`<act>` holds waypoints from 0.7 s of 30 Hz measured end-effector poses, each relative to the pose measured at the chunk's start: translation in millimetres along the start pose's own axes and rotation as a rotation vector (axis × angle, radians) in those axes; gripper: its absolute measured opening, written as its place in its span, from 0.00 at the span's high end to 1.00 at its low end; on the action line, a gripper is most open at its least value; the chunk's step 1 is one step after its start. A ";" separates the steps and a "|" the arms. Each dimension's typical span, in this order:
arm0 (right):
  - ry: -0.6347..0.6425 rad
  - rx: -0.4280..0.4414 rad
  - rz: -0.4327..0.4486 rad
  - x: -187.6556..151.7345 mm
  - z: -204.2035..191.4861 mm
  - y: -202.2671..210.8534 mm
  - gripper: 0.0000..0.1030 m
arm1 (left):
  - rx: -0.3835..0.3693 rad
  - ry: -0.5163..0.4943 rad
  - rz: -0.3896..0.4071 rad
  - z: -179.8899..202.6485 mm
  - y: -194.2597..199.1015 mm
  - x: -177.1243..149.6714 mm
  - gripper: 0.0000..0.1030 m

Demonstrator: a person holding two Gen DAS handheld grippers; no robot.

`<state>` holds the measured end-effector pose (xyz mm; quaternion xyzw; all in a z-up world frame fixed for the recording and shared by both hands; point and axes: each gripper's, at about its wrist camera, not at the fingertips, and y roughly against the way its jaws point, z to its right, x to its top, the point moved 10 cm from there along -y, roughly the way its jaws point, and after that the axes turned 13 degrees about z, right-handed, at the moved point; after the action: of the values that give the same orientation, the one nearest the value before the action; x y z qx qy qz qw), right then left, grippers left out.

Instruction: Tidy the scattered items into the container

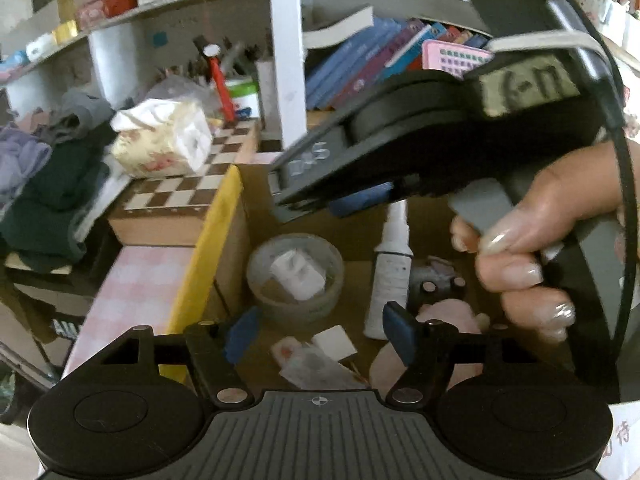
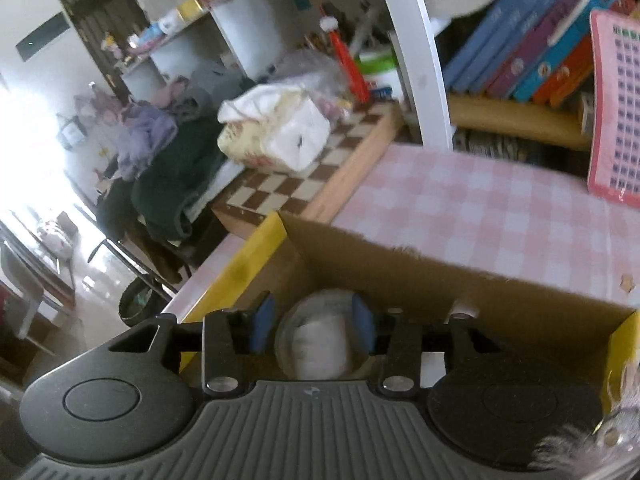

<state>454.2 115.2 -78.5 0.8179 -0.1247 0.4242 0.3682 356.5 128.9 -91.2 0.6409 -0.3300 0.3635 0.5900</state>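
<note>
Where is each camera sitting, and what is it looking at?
Left wrist: on the left gripper, looking down into the cardboard box; the right gripper and hand show.
Right wrist: on the right gripper, over the box, facing the shelves; its fingers show.
Both see the tape roll and chessboard.

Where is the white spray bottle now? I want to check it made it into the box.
In the left wrist view the white spray bottle lies inside the cardboard box, right of the tape roll.
</note>
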 end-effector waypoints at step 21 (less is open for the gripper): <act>0.046 -0.181 0.200 -38.1 -24.8 170.8 0.59 | -0.041 0.042 0.173 6.7 135.4 -8.9 0.16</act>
<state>327.9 9.5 -14.6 0.7547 -0.2350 0.4646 0.3991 237.0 110.6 -29.2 0.5902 -0.3790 0.4196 0.5762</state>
